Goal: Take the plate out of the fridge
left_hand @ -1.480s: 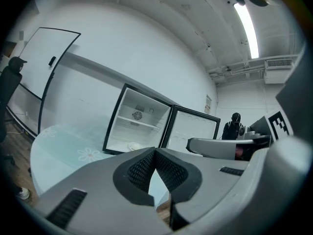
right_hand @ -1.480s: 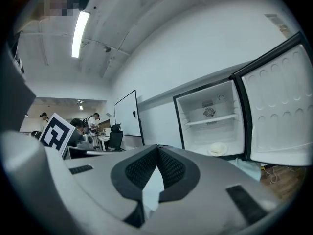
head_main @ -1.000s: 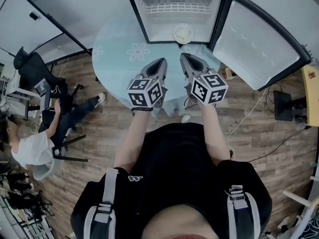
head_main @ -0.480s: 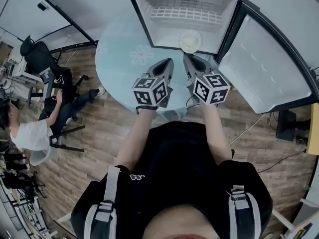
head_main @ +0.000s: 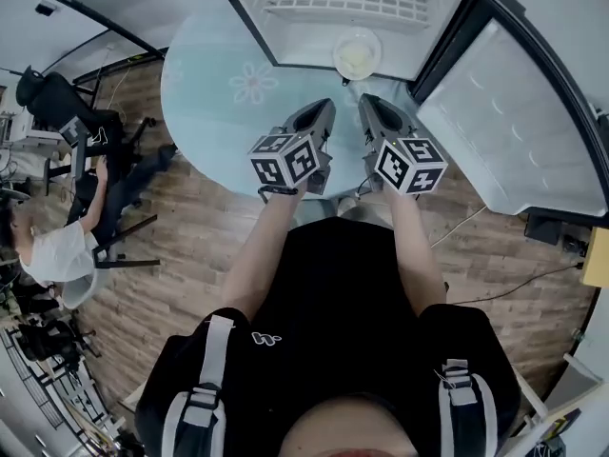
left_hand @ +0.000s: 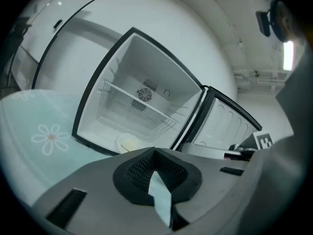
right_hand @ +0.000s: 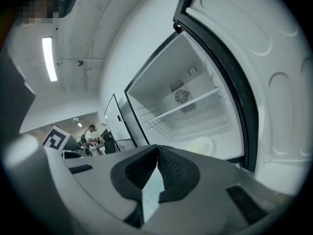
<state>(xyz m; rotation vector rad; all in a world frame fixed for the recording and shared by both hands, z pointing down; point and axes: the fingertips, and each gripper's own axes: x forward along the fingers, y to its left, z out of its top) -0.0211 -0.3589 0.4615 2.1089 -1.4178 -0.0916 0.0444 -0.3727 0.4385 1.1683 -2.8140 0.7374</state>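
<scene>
One plate (head_main: 357, 57) on open fridge (head_main: 300, 41) floor, wire shelf (head_main: 333, 1) above

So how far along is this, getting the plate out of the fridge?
Done: the fridge door stands wide open. In hand: nothing; the left claw and right claw are shut and empty, over the table just short of the fridge. Left: the plate sits untouched on the fridge floor, so reaching in, gripping it and lifting it out all remain.
</scene>
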